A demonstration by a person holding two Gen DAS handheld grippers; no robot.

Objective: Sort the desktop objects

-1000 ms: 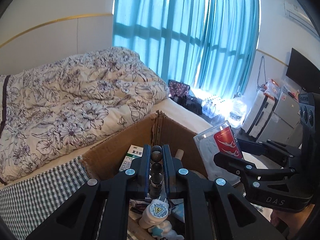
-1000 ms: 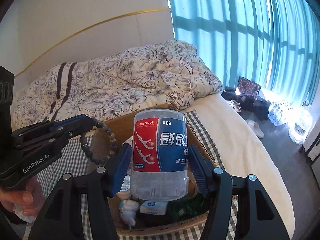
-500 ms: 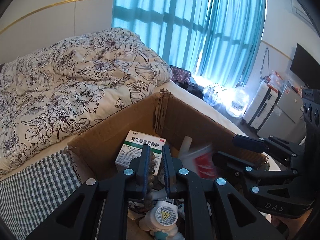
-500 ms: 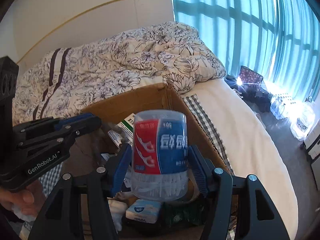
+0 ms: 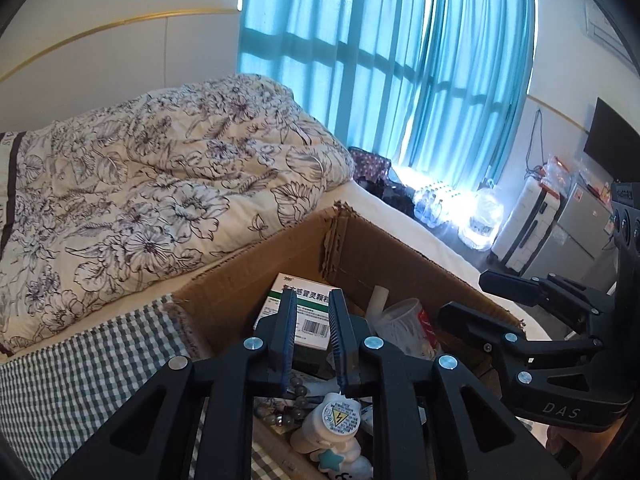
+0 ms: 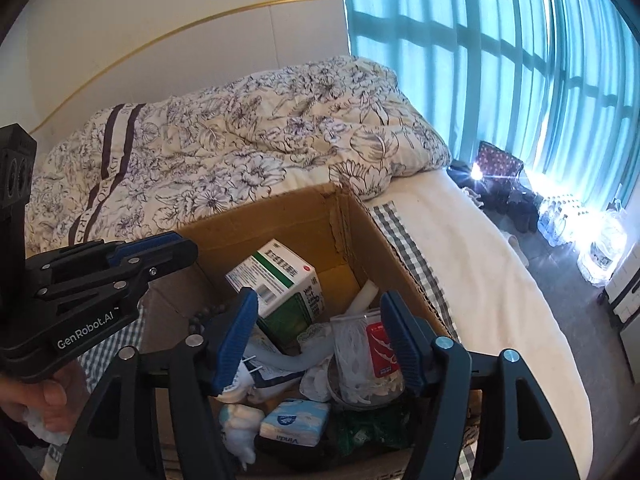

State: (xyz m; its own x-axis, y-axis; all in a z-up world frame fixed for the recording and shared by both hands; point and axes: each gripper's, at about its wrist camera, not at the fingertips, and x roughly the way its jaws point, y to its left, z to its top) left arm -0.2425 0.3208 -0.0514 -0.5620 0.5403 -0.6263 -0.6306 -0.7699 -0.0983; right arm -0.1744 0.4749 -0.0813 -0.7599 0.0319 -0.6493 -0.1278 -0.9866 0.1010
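Already your cardboard box holds the clear tub and beads, both your left gripper and right gripper opening empty above it, nothing else visibly awaiting sorting.

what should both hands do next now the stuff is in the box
Probably lift both tongs up and out of the cardboard box. The left tongs are opening with nothing between them, the bead bracelet lying below. The right tongs are opening too, and the floss pick jar lies on the pile inside.
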